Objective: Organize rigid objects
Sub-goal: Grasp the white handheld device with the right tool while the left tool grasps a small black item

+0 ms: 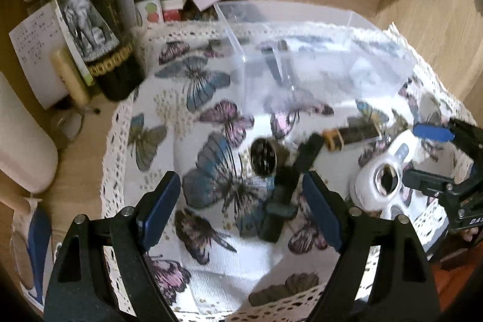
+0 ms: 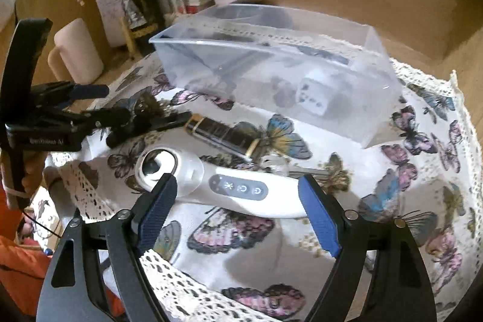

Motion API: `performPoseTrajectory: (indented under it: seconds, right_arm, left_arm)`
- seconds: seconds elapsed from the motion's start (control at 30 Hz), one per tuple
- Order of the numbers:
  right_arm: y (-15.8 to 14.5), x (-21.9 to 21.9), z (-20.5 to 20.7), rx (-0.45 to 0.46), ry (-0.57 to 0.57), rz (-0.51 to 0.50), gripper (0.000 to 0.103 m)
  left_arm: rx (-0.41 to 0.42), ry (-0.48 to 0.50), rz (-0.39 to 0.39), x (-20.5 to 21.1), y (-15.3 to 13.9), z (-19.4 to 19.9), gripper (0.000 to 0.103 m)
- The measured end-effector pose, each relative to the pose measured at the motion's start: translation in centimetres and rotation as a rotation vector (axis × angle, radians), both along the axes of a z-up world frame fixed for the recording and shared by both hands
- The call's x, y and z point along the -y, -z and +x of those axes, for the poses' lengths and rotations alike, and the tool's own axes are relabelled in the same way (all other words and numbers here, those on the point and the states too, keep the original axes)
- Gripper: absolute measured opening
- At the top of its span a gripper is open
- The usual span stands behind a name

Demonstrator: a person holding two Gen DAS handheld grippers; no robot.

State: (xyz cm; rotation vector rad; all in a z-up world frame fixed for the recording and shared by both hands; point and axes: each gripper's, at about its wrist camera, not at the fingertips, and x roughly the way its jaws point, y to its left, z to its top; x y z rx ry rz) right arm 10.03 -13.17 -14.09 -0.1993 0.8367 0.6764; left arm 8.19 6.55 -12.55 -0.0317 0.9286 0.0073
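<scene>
1. Both grippers, left gripper (image 1: 241,213) and right gripper (image 2: 238,213), have jaws spread, holding nothing.
2. Looks like pickup stage: white device (image 2: 241,189) lies on the butterfly cloth (image 2: 241,249), before the clear bin (image 2: 271,71).
3. Next: close on its handle, carry it binward.

My left gripper (image 1: 241,201) hangs with its blue pads spread wide above the butterfly cloth (image 1: 169,98). Between them, nearer the right pad, lies a dark cylindrical piece (image 1: 279,210), touched by neither pad. Just beyond it sits a round black dial (image 1: 263,157). The clear plastic box (image 1: 302,59) stands farther back. At the right edge, my right gripper (image 1: 434,153) is near the white handheld device (image 1: 383,171).
</scene>
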Motion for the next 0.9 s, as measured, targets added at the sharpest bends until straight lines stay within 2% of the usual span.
performPoseTrajectory:
  seconds: [0.27, 0.4, 0.47, 0.63, 0.7, 0.77, 0.9]
  right_arm:
    - [-0.1, -2.3, -0.5, 0.017, -0.093, -0.063, 0.090]
    - [0.1, -3.1, 0.2, -0.009, -0.129, -0.070, 0.090]
    - [0.4, -3.4, 0.4, -0.029, -0.141, -0.068, 0.090]
    - [1.2, -3.8, 0.1, -0.039, -0.150, -0.091, 0.088]
    - [1.4, -4.0, -0.1, -0.034, -0.150, -0.106, 0.076]
    - [1.6, -4.4, -0.3, -0.027, -0.150, -0.128, 0.058]
    - [1.5, -4.6, -0.2, -0.002, -0.137, -0.133, 0.044]
  left_arm:
    - [-0.016, 0.035, -0.026, 0.2, 1.2, -0.9, 0.083]
    - [-0.028, 0.045, -0.057, -0.2, 1.5, -0.9, 0.067]
    - [-0.025, 0.044, -0.064, -0.4, 1.5, -1.0, 0.066]
    - [-0.022, 0.057, -0.079, -0.5, 1.5, -1.3, 0.054]
    - [-0.020, 0.065, -0.078, -0.2, 1.6, -1.2, 0.048]
    - [-0.016, 0.073, -0.075, 0.1, 1.7, -1.0, 0.044]
    - [-0.010, 0.092, -0.080, 0.6, 1.8, -0.7, 0.032]
